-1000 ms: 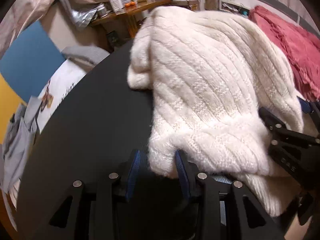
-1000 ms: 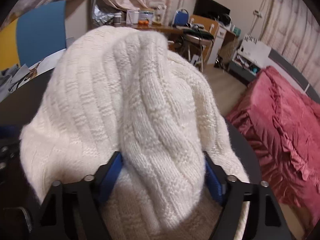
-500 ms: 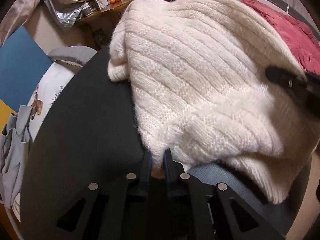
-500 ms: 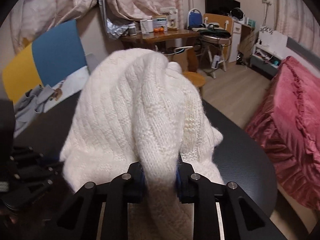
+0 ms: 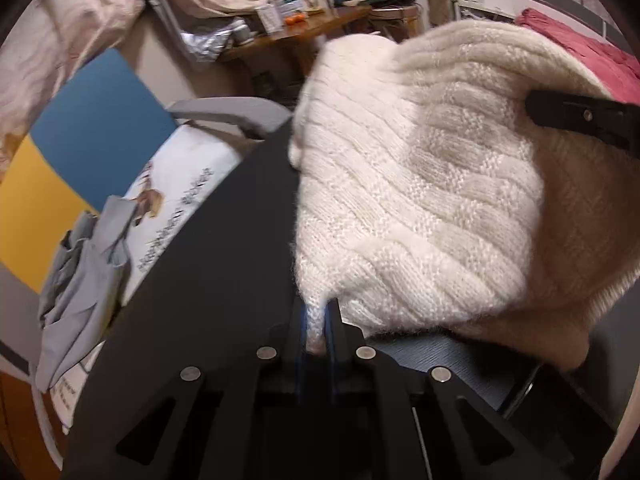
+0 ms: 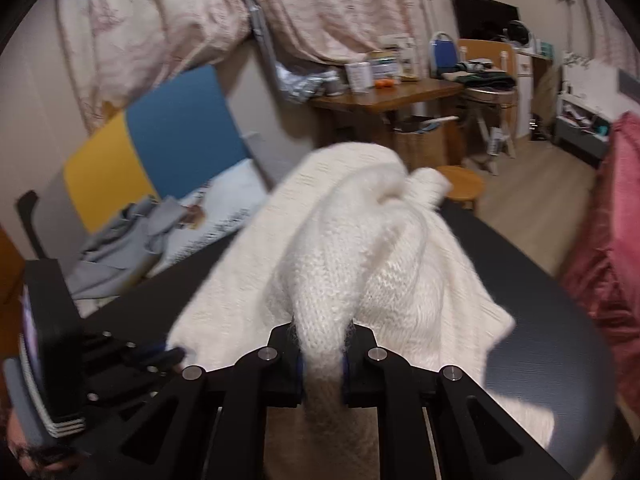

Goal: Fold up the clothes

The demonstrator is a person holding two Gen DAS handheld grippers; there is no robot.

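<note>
Both grippers pinching a white cable-knit sweater [image 5: 420, 200] above a round black table [image 5: 208, 240]. Left wrist view: the left gripper [image 5: 314, 328] has its blue-padded jaws pressed together on a thin corner of the sweater's near hem; the jaws have just been closing, with the knit between them. The fabric rises from this pinch and bulges to the right, where one black finger of the right gripper [image 5: 580, 120] lies against it. Right wrist view: the right gripper [image 6: 323, 360] clamps a thicker bunched fold of the same sweater [image 6: 360, 248], its jaws also just closed further onto the knit; the garment drapes forward from the pinch onto the table [image 6: 540, 280], and the left gripper [image 6: 160, 354] is seen at lower left touching the sweater's edge. Background: a blue-and-yellow panel [image 6: 160, 136], a wooden desk [image 6: 392, 94] and a red bedspread [image 6: 608, 240].
</note>
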